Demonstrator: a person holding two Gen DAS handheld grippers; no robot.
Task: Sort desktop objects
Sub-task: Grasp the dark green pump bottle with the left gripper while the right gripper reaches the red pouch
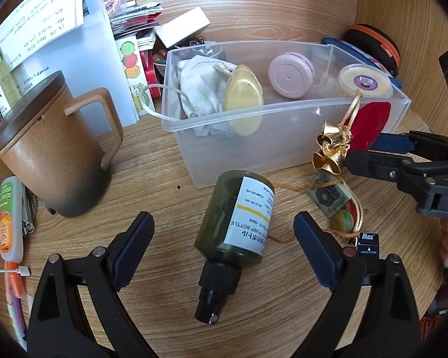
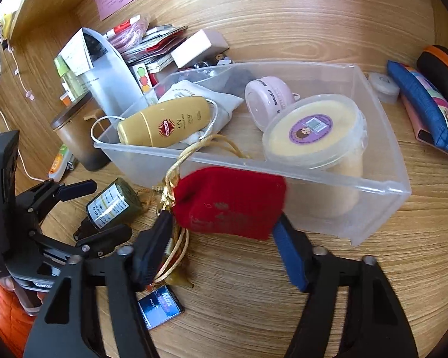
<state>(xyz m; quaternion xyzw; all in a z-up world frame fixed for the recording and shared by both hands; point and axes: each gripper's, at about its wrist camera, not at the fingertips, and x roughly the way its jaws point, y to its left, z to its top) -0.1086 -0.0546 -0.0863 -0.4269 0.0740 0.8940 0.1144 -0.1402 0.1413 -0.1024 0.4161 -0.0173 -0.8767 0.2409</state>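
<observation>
Red pouch [image 1: 370, 123] pinched at the front wall of the clear plastic bin [image 1: 194, 119] in the left wrist view, held by the right gripper [image 1: 364, 146] with jaws narrowed onto it; gold bells [image 1: 328, 149] dangling from its cord just in front of the bin. Dark green bottle [image 1: 239, 217] lying on the desk [image 1: 164, 161] in front of the bin, between the wide-spread jaws of the left gripper [image 1: 224, 250], touched by neither; label reading "PUMP BOTTLE" and "50ml". Black card [image 1: 369, 243] right of the bottle, marked "Max" and "PRESS TO OPEN". Brown lidded mug [image 1: 50, 149] left of the bin.

Right wrist view: red pouch [image 2: 230, 203] clamped by the right gripper [image 2: 224, 226], against the bin's [image 2: 373, 191] near wall. Inside the bin, gold tube [image 2: 167, 125] printed "UV", pink round case [image 2: 268, 101], lidded tub [image 2: 313, 131] with purple sticker. Left gripper [image 2: 101, 208] left of the bin, jaws wide around the green bottle [image 2: 113, 203]. "Max" card [image 2: 161, 307] on the desk in front of the bin.
</observation>
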